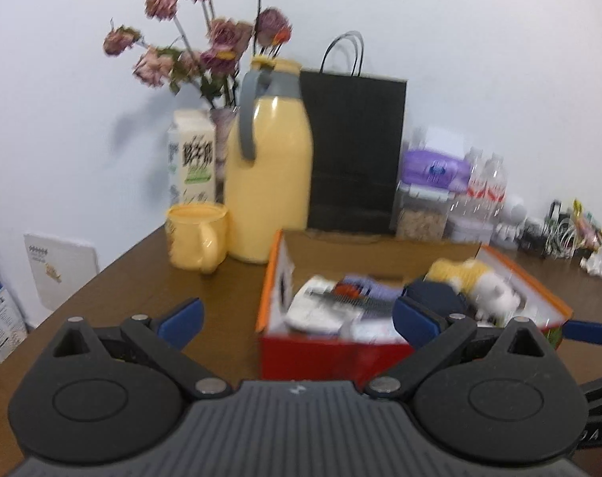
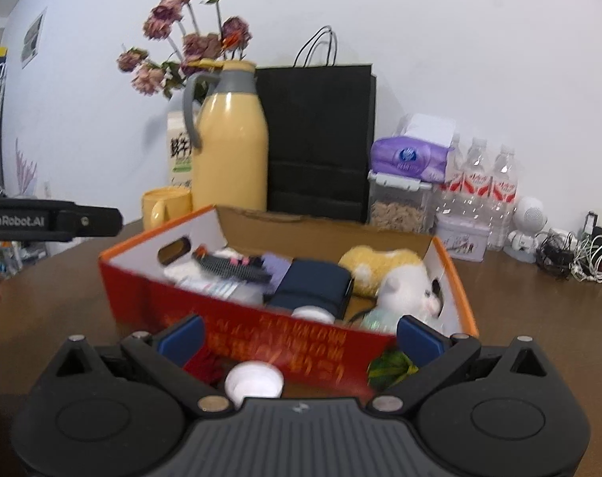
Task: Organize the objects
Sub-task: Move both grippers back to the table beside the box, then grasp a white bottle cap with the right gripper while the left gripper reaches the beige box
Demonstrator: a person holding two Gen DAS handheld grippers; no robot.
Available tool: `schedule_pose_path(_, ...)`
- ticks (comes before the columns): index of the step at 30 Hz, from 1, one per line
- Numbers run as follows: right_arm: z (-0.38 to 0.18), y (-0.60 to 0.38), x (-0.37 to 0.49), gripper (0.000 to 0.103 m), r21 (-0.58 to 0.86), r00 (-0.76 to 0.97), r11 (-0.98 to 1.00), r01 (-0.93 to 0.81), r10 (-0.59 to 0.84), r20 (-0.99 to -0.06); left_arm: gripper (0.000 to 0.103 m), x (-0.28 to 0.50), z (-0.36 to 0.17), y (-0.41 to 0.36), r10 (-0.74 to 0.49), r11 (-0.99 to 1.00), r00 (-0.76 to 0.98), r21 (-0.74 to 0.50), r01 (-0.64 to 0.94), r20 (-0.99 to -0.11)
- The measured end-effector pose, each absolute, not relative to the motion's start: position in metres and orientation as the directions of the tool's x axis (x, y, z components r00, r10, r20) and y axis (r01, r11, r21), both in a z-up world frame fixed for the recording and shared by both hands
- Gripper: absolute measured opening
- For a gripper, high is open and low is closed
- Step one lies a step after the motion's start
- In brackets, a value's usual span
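An open red and orange cardboard box [image 1: 269,290] [image 2: 261,330] stands on the brown table. It holds a yellow and white plush toy [image 1: 476,282] [image 2: 404,282], a dark navy pouch [image 1: 432,294] [image 2: 313,282], a black comb [image 2: 233,268] and other small items. My left gripper [image 1: 299,320] is open, just before the box's near left corner, with nothing between its fingers. My right gripper [image 2: 300,338] is open against the box's near wall. A white round cap [image 2: 253,383] lies low between its fingers, untouched. The left gripper's body [image 2: 50,220] shows at the left edge of the right wrist view.
Behind the box stand a yellow thermos jug [image 1: 269,175], a yellow mug [image 1: 197,236], a milk carton [image 1: 191,159], a vase of dried roses [image 1: 205,47] and a black paper bag [image 1: 354,151]. To the right are a tissue pack [image 2: 410,157], water bottles [image 2: 476,187] and tangled cables [image 2: 571,254].
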State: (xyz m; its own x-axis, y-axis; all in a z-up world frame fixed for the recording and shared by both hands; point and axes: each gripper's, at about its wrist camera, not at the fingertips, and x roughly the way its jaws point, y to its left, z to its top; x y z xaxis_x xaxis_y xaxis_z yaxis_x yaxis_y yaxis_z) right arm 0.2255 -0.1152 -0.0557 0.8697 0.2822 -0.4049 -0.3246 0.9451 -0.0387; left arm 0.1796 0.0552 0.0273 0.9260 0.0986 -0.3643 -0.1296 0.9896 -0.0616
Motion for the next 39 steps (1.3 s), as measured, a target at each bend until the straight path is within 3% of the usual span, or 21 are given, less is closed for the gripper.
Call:
schedule_pose_path(10,-0.077,-0.102,0.219,0.102,-0.078,0.825,0.934,-0.349,0.267,-0.498,0.103,0.159,0.002,0.081,0.086,0.993,0.878,-0.026,-0.112,-0.471)
schedule_pose_path(12,-0.08,-0.102,0.224,0.098,-0.076,0.816,0.937,-0.342,0.256,-0.518,0.103,0.16,-0.003,0.082,0.081,0.994,0.871,-0.031,-0.109,-0.485)
schedule_pose_path(15,-0.086,-0.102,0.233,0.081,-0.062,0.79,0.937,-0.343,0.252,-0.559,0.103,0.165,-0.011,0.084,0.071,0.992,0.859,-0.05,-0.112,-0.507)
schedule_pose_path(17,-0.09,-0.1,0.237,0.074,-0.053,0.773,0.935,-0.35,0.256,-0.58,0.103,0.167,-0.014,0.086,0.067,0.991,0.853,-0.065,-0.118,-0.518)
schedule_pose_path(22,-0.093,-0.093,0.249,0.07,-0.029,0.76,0.936,-0.352,0.268,-0.593,0.103,0.169,-0.016,0.092,0.051,0.987,0.847,-0.103,-0.124,-0.529)
schedule_pose_path(25,-0.096,-0.09,0.256,0.057,-0.009,0.749,0.937,-0.349,0.273,-0.604,0.103,0.171,-0.017,0.093,0.05,0.986,0.841,-0.108,-0.127,-0.538)
schedule_pose_path(28,-0.096,-0.09,0.259,0.052,0.008,0.748,0.939,-0.345,0.28,-0.601,0.103,0.17,-0.017,0.093,0.05,0.986,0.843,-0.107,-0.126,-0.535)
schedule_pose_path(30,-0.096,-0.09,0.258,0.039,0.022,0.743,0.933,-0.359,0.3,-0.599,0.103,0.17,-0.017,0.093,0.052,0.986,0.844,-0.105,-0.126,-0.533)
schedule_pose_path(39,-0.091,-0.09,0.247,0.039,-0.005,0.777,0.931,-0.365,0.302,-0.552,0.103,0.171,-0.019,0.086,0.041,0.991,0.839,-0.085,-0.103,-0.543)
